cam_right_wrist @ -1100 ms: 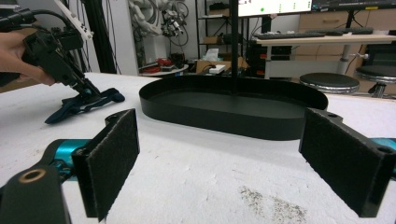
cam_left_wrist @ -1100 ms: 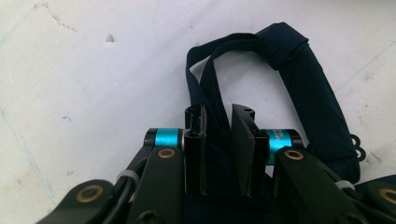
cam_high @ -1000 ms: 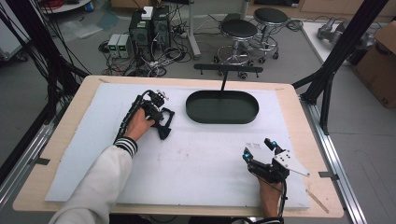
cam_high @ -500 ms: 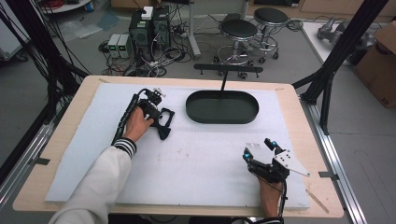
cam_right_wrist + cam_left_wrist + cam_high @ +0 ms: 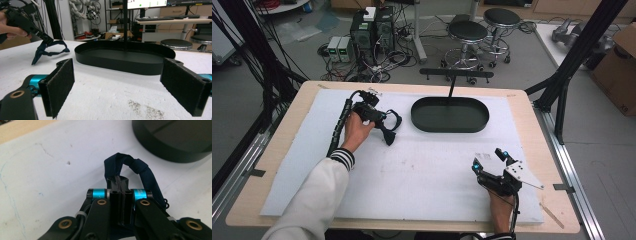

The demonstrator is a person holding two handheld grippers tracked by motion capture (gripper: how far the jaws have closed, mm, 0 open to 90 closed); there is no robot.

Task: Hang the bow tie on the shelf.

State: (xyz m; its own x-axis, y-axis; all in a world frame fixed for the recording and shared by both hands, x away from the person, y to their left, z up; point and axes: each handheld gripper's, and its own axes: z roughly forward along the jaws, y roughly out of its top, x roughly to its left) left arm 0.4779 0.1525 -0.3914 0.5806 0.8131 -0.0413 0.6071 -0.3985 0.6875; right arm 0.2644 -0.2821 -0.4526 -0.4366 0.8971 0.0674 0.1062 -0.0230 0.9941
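place: a lab or workshop | landmark: light wooden table with a white foam mat | behind the table: two round black stools, grey computer boxes with tangled wires | right of the table: brown cardboard box | far behind: long desk with a keyboard

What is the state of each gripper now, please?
Left gripper: jaws shut on the dark blue strap.
Right gripper: jaws open, holding nothing.
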